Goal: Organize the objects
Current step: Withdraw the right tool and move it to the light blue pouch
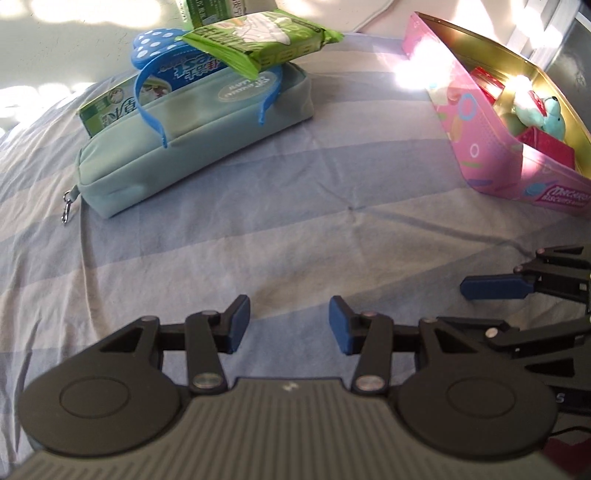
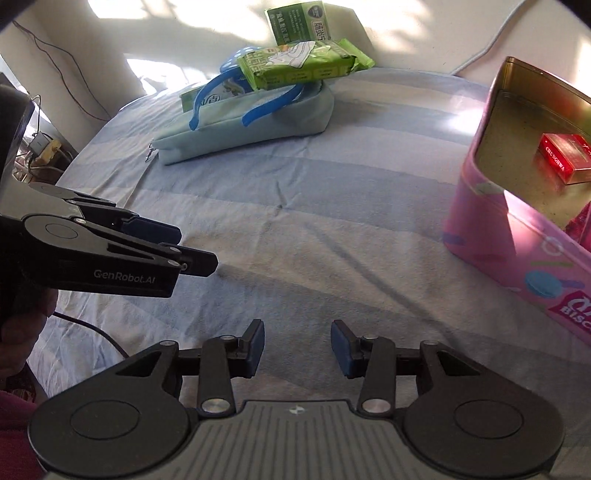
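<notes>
A light blue pencil pouch (image 1: 199,147) (image 2: 266,125) lies on the striped sheet at the far left. On it rest a green wipes pack (image 1: 266,40) (image 2: 303,66) and a blue polka-dot headband (image 1: 155,48) (image 2: 207,99). At the right stands an open pink tin (image 1: 491,147) (image 2: 487,229) holding a red box (image 1: 487,83) (image 2: 565,158) and a teal plush toy (image 1: 546,118). My left gripper (image 1: 290,323) (image 2: 197,247) and right gripper (image 2: 297,347) (image 1: 461,295) hover side by side over bare sheet, short of both. Both are open and hold nothing.
A green carton (image 1: 107,110) sticks out of the pouch, and another green box (image 1: 207,9) (image 2: 299,22) stands behind it. The blue-striped sheet (image 1: 295,221) spreads between pouch and tin. Cables and clutter (image 2: 40,147) lie beyond the bed's left edge.
</notes>
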Tool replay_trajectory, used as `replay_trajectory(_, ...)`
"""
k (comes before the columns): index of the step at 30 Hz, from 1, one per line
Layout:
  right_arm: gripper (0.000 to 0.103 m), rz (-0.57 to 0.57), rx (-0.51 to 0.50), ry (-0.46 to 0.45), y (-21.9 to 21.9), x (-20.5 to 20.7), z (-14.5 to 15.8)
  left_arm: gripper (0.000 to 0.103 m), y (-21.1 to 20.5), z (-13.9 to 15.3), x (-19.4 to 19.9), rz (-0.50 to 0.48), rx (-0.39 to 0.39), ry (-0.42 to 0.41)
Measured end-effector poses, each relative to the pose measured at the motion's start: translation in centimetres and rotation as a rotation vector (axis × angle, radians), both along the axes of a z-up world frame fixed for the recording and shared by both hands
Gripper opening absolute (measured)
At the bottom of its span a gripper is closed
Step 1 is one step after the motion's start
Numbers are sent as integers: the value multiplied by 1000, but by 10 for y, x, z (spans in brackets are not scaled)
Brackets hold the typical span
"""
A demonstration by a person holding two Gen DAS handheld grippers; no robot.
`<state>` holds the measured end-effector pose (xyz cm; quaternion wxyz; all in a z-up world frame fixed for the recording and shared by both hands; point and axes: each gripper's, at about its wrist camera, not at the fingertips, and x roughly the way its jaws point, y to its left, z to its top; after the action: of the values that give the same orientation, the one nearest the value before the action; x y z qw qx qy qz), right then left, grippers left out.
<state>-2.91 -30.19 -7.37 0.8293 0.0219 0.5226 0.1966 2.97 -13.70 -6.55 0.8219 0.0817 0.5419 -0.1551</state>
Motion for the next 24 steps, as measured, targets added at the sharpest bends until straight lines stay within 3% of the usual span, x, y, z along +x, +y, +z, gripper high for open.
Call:
replay_trajectory(8, 46, 32, -12, -25, 47, 7, -1, 53, 52, -5, 4, 40, -13, -4)
replay_trajectory(10, 52, 51, -11, -50, 59, 11, 0, 54, 66, -5, 5, 53, -18, -16)
replay_trajectory(13, 51, 63, -4, -62, 76, 27, -1, 54, 88, -6, 9, 92, -21, -34)
replay_trajectory(18, 50, -61, 59, -158, 69, 73, 10, 55, 135, 5, 32, 211, -93, -49)
replay_trajectory(21, 51, -214, 154, -167, 44, 105, 15, 62, 155, 17, 54, 284, -199, -63)
replay_trajectory(24, 52, -346, 237, -162, 19, 131, 14, 62, 163, 24, 75, 351, -296, -56)
